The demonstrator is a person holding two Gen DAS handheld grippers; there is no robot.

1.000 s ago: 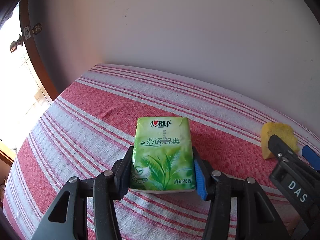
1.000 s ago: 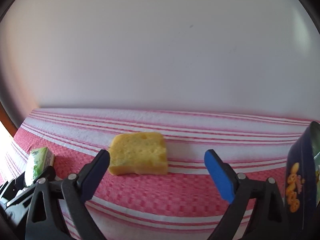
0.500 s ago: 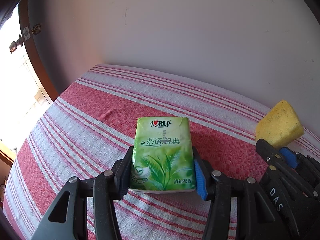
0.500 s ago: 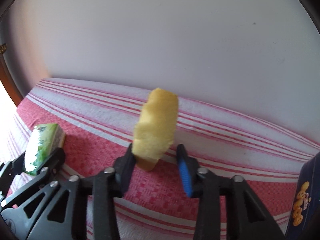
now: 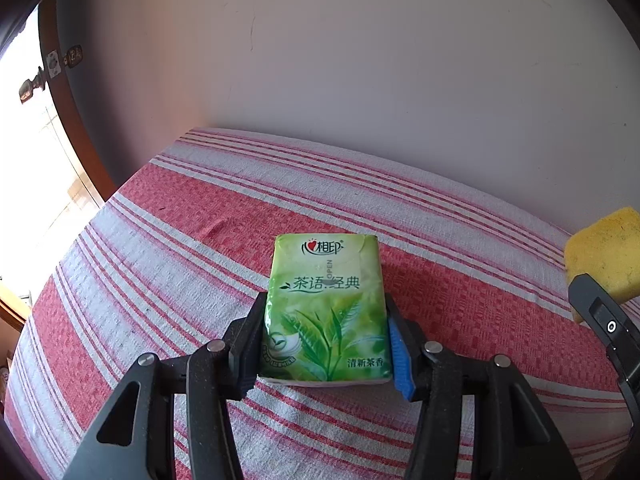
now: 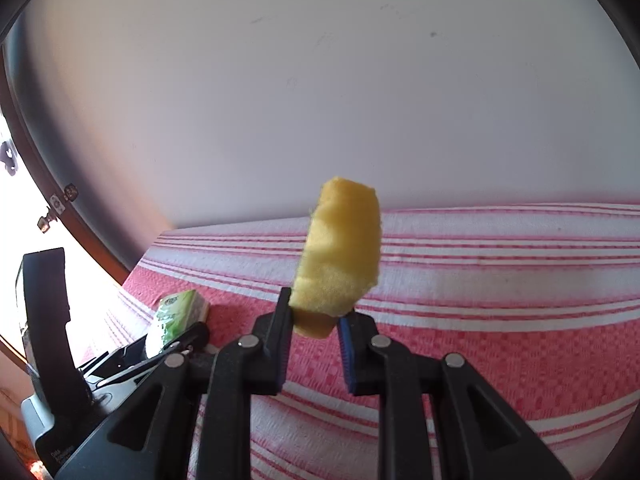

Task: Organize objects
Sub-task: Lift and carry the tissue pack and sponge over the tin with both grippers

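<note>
A green tissue pack [image 5: 326, 308] lies flat on the red-and-white striped cloth, and my left gripper [image 5: 326, 336] is shut on its two long sides. My right gripper [image 6: 314, 320] is shut on the lower end of a yellow sponge [image 6: 338, 256], squeezed narrow and held upright above the cloth. That sponge [image 5: 606, 254] shows at the right edge of the left wrist view, above the right gripper's black body. In the right wrist view the tissue pack [image 6: 176, 314] sits low at the left, between the left gripper's fingers.
The striped cloth [image 5: 168, 264] covers the surface up to a plain pale wall [image 5: 360, 60]. A dark wooden frame [image 5: 76, 128] with bright daylight behind it borders the left side.
My right gripper closed on the yellow sponge, lifted it off the cloth and swung leftward; the blue box at the right has left its view. The left gripper and tissue pack stayed still.
</note>
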